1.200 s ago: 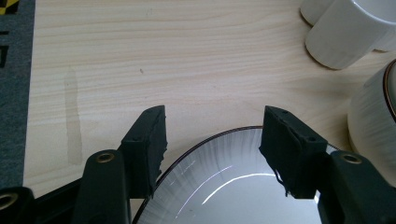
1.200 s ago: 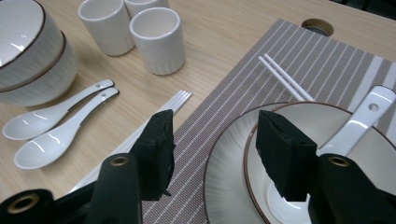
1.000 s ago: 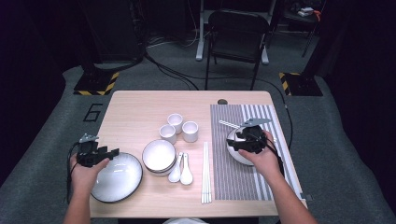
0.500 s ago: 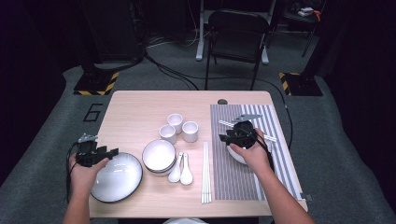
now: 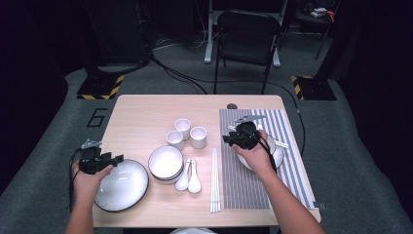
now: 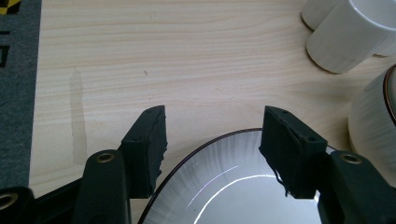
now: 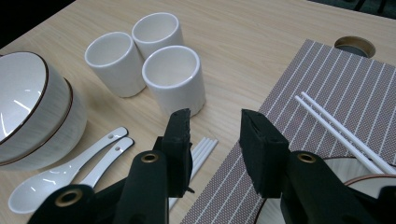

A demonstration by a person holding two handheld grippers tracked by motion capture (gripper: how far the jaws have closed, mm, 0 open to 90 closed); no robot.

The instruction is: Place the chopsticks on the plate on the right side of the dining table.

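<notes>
**Fig. — Right tongs lined up on the nearest cup**

The right gripper [image 5: 228, 140] hung over the left edge of the striped mat [image 5: 253, 190], pointing toward the table's middle. Its jaws had just been closing to a middling gap, with nothing between them. In the right gripper view the nearest cup [image 7: 173, 77] stood upright straight ahead of the jaw tips, just beyond them. It touched or nearly touched its two neighbours behind.

I judged this the relation the next move turned on: the cup lay straight along the jaws' own line, so a short push ahead would bring the jaws to either side of it. The loose chopsticks [image 7: 203, 149] lay under the left jaw, with their long axis running along the mat's edge.

The left gripper [image 5: 117, 158] was well apart from the cup. Its jaws were wide over the far rim of the large plate [image 6: 233, 186], pressing on nothing — so the right hand was clearly the nearer.
</notes>
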